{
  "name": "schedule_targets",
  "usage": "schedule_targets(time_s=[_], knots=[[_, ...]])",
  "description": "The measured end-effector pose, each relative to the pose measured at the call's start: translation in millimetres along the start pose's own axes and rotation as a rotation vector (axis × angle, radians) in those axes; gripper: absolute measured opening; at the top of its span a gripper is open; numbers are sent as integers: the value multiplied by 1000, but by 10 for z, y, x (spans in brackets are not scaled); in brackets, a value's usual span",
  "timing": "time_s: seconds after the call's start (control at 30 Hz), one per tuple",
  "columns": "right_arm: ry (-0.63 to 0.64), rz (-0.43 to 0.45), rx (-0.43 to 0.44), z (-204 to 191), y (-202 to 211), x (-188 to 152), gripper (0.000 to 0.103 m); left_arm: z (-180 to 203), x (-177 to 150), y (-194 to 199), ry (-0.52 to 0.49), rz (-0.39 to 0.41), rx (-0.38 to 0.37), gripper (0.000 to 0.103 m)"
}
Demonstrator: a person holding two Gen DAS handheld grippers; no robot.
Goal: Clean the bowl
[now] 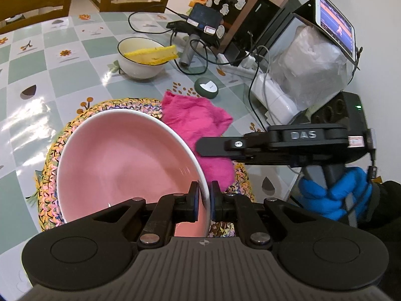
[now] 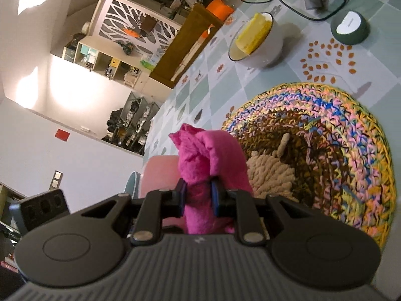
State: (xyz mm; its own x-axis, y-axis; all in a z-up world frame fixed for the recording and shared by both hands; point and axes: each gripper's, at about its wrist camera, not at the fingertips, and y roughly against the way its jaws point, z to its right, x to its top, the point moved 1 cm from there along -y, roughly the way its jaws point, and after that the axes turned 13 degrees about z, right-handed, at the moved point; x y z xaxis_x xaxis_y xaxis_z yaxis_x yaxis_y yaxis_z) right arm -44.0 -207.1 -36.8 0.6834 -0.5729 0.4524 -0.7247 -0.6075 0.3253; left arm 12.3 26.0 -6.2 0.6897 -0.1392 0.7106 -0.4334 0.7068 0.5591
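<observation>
A pink bowl [image 1: 120,160] with a white rim is tilted above a round crocheted mat [image 1: 55,150]. My left gripper [image 1: 203,202] is shut on the bowl's near rim. A magenta cloth [image 1: 200,120] hangs just right of the bowl. In the right wrist view my right gripper [image 2: 198,198] is shut on that magenta cloth [image 2: 205,160], with the pink bowl [image 2: 160,173] partly hidden behind the cloth and the crocheted mat [image 2: 338,135] to the right. The right gripper [image 1: 200,145] also shows in the left wrist view, held by a blue-gloved hand [image 1: 330,195].
A white bowl [image 1: 140,65] holding a yellow sponge [image 1: 153,55] stands farther back on the checked tablecloth. A green round device [image 1: 206,87], cables, a power strip, a stickered box, a bag and a phone crowd the right side. Wooden chairs [image 1: 37,2] stand behind.
</observation>
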Motion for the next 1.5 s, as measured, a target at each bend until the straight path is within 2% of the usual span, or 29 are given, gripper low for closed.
schedule_targets(time_s=[0.23, 0.6, 0.8, 1.0, 1.37, 1.5], knots=[[75, -8, 58, -309, 21, 58, 21, 7, -9, -1, -16, -5, -7, 10], [134, -48, 92, -442, -273, 244, 21, 52, -53, -6, -59, -21, -19, 11], [81, -67, 84, -307, -483, 316, 21, 62, -88, -7, -67, -28, -27, 11], [-24, -69, 49, -56, -614, 291, 21, 67, -128, -8, -68, -33, -35, 13], [-116, -61, -36, 223, -468, 75, 21, 48, -141, -28, -61, -44, -44, 14], [-138, -52, -38, 256, -344, 12, 21, 50, -131, -32, -57, -45, -35, 15]])
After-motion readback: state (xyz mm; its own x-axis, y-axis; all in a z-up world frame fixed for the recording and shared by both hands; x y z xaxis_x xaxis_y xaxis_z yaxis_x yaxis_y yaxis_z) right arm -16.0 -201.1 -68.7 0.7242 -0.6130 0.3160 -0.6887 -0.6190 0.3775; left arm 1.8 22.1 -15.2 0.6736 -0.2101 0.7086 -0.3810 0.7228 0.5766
